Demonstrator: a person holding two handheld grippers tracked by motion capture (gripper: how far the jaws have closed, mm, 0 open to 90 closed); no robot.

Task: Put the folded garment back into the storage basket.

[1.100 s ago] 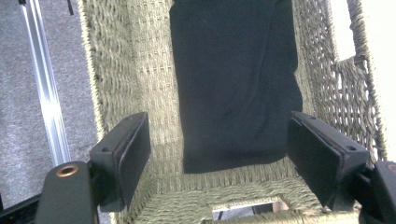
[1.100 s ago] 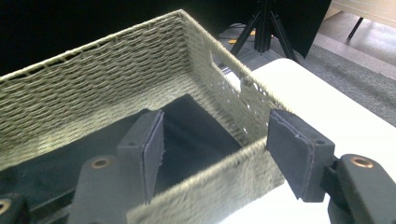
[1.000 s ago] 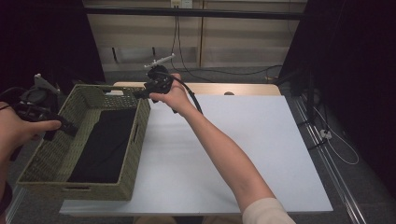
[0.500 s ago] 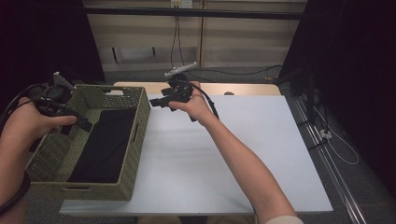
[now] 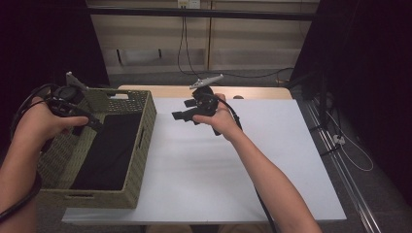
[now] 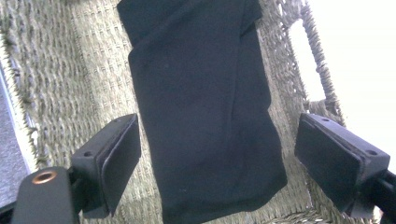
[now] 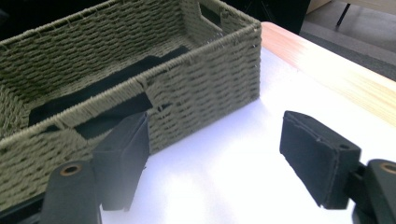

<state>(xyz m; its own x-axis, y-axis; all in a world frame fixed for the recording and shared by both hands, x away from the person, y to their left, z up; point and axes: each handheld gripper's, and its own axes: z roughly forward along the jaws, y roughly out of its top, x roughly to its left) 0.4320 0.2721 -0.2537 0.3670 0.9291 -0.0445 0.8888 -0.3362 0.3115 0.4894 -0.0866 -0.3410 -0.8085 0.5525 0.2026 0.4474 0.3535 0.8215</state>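
A folded black cloth (image 5: 109, 150) lies flat on the bottom of an olive woven basket (image 5: 143, 131) at the left of the white table (image 5: 218, 165). My left gripper (image 5: 94, 124) hovers over the basket's left side. Its jaws have just been opening and stand open above the cloth (image 6: 201, 93), apart from it, with the basket (image 6: 84, 70) weave around. My right gripper (image 5: 182, 112) hangs over the table just right of the basket. Its jaws have also just been opening and are open with nothing between them. Its view faces the basket's side wall (image 7: 205, 79), with the cloth (image 7: 102, 88) inside.
A wooden strip (image 5: 252, 92) runs along the table's far edge, with black cables on the floor and wall behind it. A dark stand and more cables sit off the table's right side. The basket has handle cut-outs in its walls.
My right gripper has drawn back to the right, away from the basket's far corner, with its jaws wider. My left gripper has shifted right over the basket and spread a little.
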